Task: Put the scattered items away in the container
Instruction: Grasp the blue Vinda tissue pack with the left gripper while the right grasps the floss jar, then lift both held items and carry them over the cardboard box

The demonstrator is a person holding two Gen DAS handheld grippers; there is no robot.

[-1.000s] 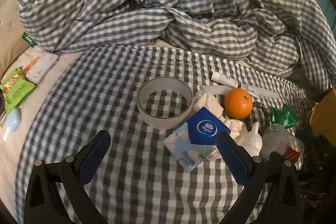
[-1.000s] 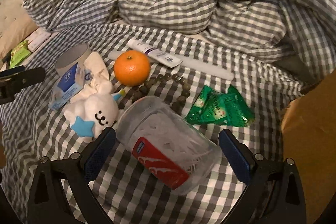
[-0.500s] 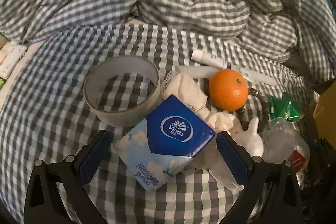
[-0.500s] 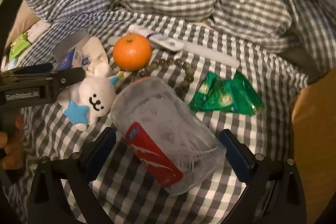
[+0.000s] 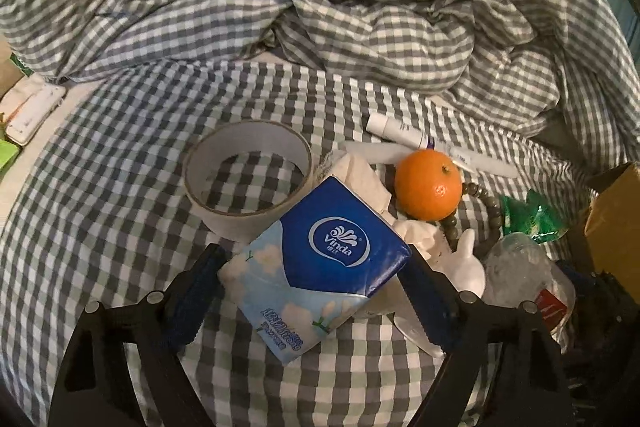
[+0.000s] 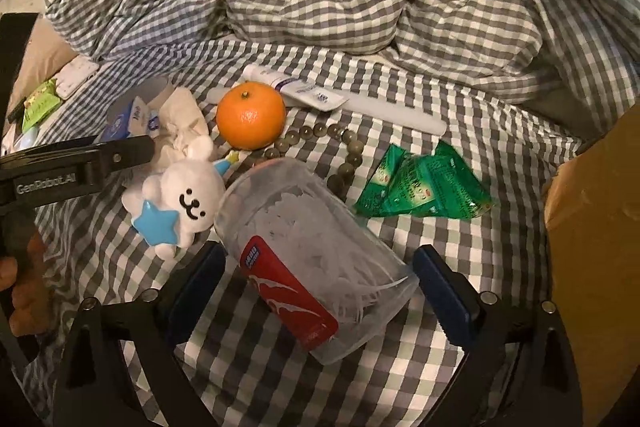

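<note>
Nothing binned yet; everything lies on the checked bedsheet [image 5: 120, 227]. Left gripper [image 5: 316, 291] closing around the "Vinda" tissue pack [image 5: 320, 267], pads not yet pressing. Right gripper [image 6: 320, 291] closing around the clear plastic jar [image 6: 320, 259], red label unreadable, not gripped. Cardboard box [image 6: 592, 227] far right.

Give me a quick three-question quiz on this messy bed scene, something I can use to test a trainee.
1. Which item lies between the jaws of the left gripper? A tape roll, B tissue pack, C orange.
2. True or false: the clear jar stands upright.
3. What colour are the snack packets beside the bead string?

Key: 1 B, and the jaws are closing around it. 2 False, it lies on its side. 3 Green.
</note>
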